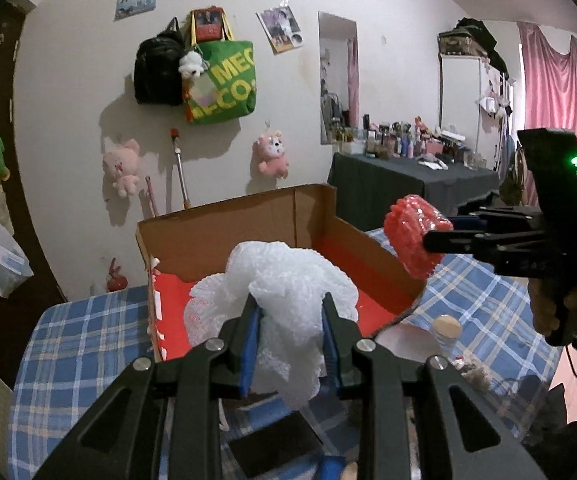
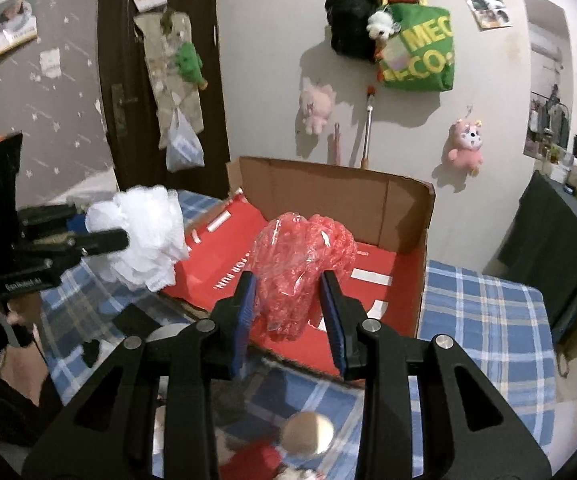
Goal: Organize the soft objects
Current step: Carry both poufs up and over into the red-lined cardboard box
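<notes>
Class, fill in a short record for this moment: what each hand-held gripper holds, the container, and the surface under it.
left hand-held gripper: shut on the white mesh puff
right hand-held gripper: shut on the red bubble wrap
container: open cardboard box with red lining, nothing inside
surface: blue plaid cloth
items' position: both held in the air above or near the box

Blue plaid bedspread (image 1: 88, 332) under an open cardboard box (image 1: 224, 236) (red lining inside), a cork-lidded jar (image 1: 446, 330) just beside it.
</notes>
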Demonstrator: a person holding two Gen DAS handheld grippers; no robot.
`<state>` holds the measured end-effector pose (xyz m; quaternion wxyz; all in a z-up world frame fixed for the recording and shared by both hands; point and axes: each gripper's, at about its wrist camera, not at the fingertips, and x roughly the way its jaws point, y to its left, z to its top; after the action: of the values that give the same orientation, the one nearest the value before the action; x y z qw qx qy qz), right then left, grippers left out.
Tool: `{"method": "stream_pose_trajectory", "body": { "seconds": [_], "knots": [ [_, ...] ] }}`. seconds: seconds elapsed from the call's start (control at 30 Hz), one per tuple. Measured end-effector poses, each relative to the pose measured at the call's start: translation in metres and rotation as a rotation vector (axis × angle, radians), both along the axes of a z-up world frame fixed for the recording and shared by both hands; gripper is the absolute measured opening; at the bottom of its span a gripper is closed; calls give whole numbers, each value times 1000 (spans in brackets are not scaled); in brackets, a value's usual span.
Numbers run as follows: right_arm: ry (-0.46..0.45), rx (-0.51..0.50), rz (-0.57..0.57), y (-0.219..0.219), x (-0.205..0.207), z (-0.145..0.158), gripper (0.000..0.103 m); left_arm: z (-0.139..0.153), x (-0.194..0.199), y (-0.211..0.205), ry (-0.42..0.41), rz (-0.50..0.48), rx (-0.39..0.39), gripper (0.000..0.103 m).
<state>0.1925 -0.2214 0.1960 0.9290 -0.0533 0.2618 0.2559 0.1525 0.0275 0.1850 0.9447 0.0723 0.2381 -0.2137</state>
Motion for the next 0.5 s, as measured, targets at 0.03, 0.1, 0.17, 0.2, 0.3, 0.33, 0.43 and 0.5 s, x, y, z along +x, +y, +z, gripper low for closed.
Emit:
{"method": "stream_pose_trajectory", "body": {
  "seconds": [0.03,0.1,0.17,0.2,0.3,0.33,0.43,0.5],
  "knots": [
    [18,-7,7,1,8,-1,31,2,6,-1,4,-5,10,30],
    [63,-15,17,3,26,-3,31,3,19,-5,20,-21,26,29],
    [99,-31,22,6,43,-6,31,4,34,-8,51,-41,35,29],
    [117,-47,25,9,52,-8,31,3,41,-10,68,-50,37,29],
    [168,-91,28,19,79,-16,31,-3,68,-15,126,-61,48,30],
    [182,-97,26,22,85,-18,31,-7,78,-16,150,-63,51,30],
    [242,-130,8,33,116,-28,31,-19,113,-20,234,-62,48,30],
    [278,-152,-13,41,136,-36,31,-30,134,-24,285,-56,55,29]
  ]
}}
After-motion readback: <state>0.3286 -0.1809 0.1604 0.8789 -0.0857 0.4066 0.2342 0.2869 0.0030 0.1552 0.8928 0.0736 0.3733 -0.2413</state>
